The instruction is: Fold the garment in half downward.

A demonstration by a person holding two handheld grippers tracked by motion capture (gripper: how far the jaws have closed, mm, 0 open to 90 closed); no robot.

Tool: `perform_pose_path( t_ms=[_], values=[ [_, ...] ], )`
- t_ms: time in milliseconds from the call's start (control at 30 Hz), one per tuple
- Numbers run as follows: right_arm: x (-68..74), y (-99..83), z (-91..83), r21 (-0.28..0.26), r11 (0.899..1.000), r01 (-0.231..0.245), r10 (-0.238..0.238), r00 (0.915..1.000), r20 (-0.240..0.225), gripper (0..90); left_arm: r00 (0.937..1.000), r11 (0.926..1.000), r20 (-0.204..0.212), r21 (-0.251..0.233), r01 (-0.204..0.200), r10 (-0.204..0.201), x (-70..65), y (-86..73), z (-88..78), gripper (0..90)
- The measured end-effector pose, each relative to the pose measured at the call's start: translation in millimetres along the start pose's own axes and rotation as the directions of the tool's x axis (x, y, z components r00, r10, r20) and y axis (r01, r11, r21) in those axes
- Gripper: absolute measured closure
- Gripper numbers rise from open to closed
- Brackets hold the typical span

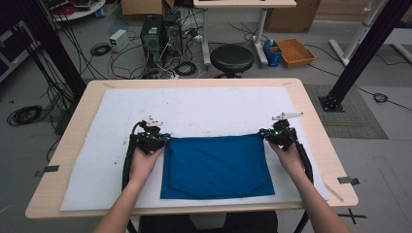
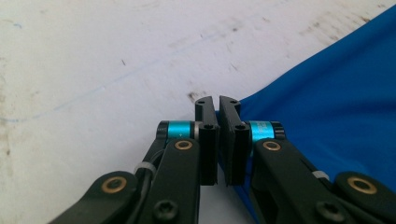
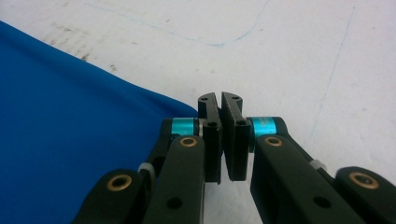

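Blue cloth (image 1: pixel 216 167): soft, light, limp, folded on white-covered tabletop (image 1: pixel 204 109). Left gripper (image 2: pixel 217 100) and right gripper (image 3: pixel 220 97) fingers clenched on its far corners; best hold.

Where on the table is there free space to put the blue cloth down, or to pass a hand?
The white mat is bare beyond the blue cloth, up to the table's far edge. Bare strips also lie outside the left gripper and the right gripper. It is crowded along the cloth's far edge, where both grippers are shut on its corners.
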State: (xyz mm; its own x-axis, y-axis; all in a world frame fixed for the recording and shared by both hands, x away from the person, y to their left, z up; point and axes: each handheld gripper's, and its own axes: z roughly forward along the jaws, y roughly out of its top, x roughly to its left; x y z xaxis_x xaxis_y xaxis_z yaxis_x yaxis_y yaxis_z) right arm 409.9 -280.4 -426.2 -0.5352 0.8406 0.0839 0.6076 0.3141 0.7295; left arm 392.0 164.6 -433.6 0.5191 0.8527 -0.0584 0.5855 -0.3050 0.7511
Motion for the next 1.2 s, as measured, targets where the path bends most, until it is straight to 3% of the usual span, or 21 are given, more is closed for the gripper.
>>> perform_pose_path(
  t_ms=[167, 500, 600, 733, 833, 933, 1067, 1200],
  values=[
    [-4.3, 8.2, 5.2, -0.004, 1.000, 0.021, -0.021, 0.9997, 0.012, 87.3, 0.9998, 0.9999, -0.017, 0.007, -0.013, 0.013, 2.8, 5.3, 7.2, 86.1],
    [-4.5, 7.8, 6.4, -0.004, 1.000, 0.031, -0.031, 0.9994, 0.017, 86.9, 0.9995, 0.9998, -0.023, -0.003, -0.020, 0.020, 1.3, 6.5, 5.4, 84.7],
    [-4.5, 7.6, 5.9, -0.004, 1.000, 0.031, -0.031, 0.9993, 0.019, 83.3, 0.9989, 0.9997, -0.042, -0.010, -0.023, 0.023, 1.0, 6.8, 3.9, 77.5],
    [-5.1, 7.4, 1.6, -0.019, 1.000, 0.017, -0.016, 0.9993, 0.033, 70.7, 0.9987, 0.9996, -0.050, -0.025, -0.012, 0.010, 0.9, 7.2, -0.1, 62.4],
    [-5.3, 6.7, -6.9, -0.037, 0.999, 0.012, -0.011, 0.9993, 0.035, 59.8, 0.9997, 0.9976, -0.016, -0.066, -0.021, 0.020, -0.1, 5.7, -16.0, 52.1],
    [-4.0, 5.2, -16.4, -0.051, 0.998, 0.037, -0.036, 0.9990, 0.026, 51.7, 0.9982, 0.9938, -0.015, -0.094, -0.060, 0.059, -4.0, 1.3, -32.8, 45.6],
    [0.8, -2.3, -32.7, -0.106, 0.992, 0.073, -0.071, 0.9972, 0.025, 47.5, 0.9961, 0.9858, -0.023, -0.144, -0.088, 0.085, -9.9, -7.3, -51.8, 42.3],
    [2.7, -11.0, -46.9, -0.157, 0.985, 0.076, -0.074, 0.9971, 0.015, 45.4, 0.9922, 0.9769, -0.047, -0.175, -0.122, 0.115, -14.1, -15.7, -66.7, 40.7]
  ],
)
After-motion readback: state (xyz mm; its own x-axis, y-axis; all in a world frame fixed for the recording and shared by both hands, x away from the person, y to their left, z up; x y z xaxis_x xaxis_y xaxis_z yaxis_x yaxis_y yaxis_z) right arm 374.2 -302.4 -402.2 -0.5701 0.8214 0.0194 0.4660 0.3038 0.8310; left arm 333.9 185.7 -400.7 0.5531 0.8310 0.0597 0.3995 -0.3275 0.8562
